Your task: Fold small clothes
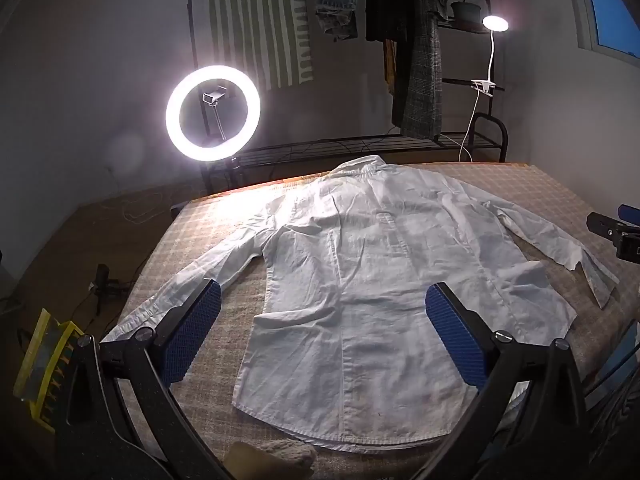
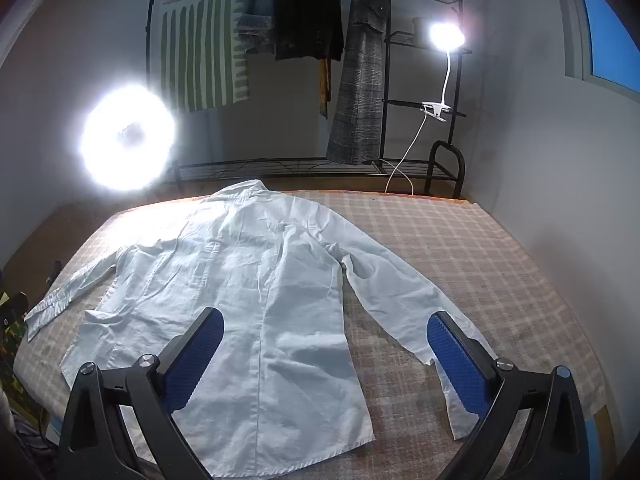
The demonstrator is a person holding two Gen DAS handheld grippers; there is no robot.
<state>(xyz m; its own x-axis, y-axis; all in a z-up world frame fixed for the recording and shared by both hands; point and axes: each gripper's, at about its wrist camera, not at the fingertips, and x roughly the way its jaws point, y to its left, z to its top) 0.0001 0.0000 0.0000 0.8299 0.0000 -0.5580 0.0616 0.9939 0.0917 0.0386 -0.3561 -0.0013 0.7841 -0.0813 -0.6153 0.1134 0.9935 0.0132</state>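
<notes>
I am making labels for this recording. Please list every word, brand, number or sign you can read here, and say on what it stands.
None can be read.
Shirt: no print or label shows.
Wall cloth: green stripes only, no letters.
Yellow packet: marks too blurred to read.
Ring light and clip lamp: no marks show.

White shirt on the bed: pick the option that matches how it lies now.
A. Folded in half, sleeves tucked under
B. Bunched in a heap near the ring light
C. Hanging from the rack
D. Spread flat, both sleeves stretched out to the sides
D: the white shirt lies spread flat on the checked bed cover, collar at the far edge, one sleeve out to each side and nothing folded yet.
</notes>
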